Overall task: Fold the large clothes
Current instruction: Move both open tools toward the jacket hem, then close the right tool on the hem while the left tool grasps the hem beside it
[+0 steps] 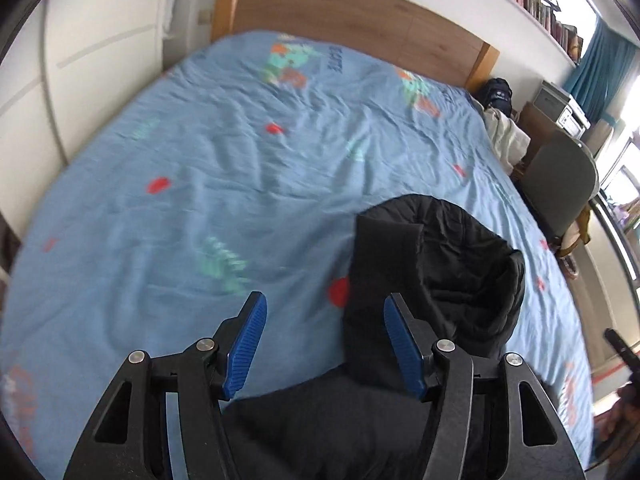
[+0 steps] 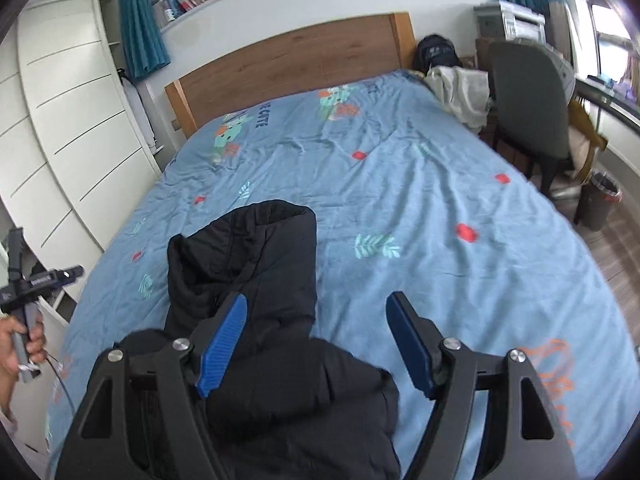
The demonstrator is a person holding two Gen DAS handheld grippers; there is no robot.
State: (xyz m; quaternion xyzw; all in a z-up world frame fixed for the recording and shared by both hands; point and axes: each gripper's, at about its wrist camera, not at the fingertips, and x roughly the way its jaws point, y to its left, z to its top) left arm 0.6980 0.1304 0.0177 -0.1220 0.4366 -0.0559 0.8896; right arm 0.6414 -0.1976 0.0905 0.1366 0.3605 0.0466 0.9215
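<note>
1. A black puffer jacket lay crumpled at the near edge of the bed.
2. The left hand-held gripper and the right hand-held gripper hovered over it, jaws wide, gripping nothing.
3. A grey chair, a bin and a white wardrobe flanked the bed.

Left tongs and right tongs agape, empty.

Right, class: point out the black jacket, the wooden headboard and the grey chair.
black jacket [image 2: 260, 264]: right wrist view, on its hood.
wooden headboard [image 2: 288, 64]: right wrist view, middle of the panel.
grey chair [image 2: 528, 100]: right wrist view, on the backrest.
</note>
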